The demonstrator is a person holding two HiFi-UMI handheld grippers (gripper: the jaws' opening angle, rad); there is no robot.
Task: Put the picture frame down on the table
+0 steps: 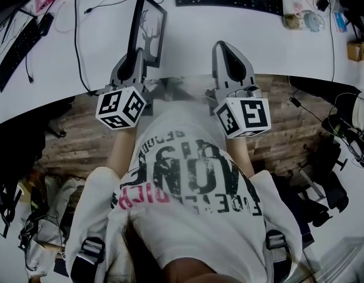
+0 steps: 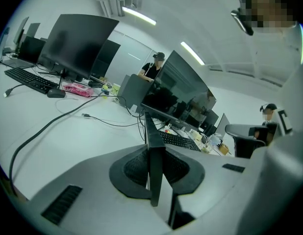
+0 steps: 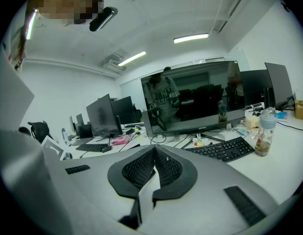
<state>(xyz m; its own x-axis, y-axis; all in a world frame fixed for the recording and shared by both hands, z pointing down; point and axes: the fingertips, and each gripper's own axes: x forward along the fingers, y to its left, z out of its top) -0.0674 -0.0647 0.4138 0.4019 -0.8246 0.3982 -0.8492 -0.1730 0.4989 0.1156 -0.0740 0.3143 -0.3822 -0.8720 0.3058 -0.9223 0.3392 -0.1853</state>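
Left gripper [image 1: 137, 56] pinching upright picture frame [image 1: 148, 31] by edge; right gripper [image 1: 227, 50] closed, empty. Frame maybe toppling on table [image 1: 105, 46] if releasing tilted.

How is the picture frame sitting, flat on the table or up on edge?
Up on edge: the left gripper holds the picture frame upright, its thin edge pinched between the jaws.
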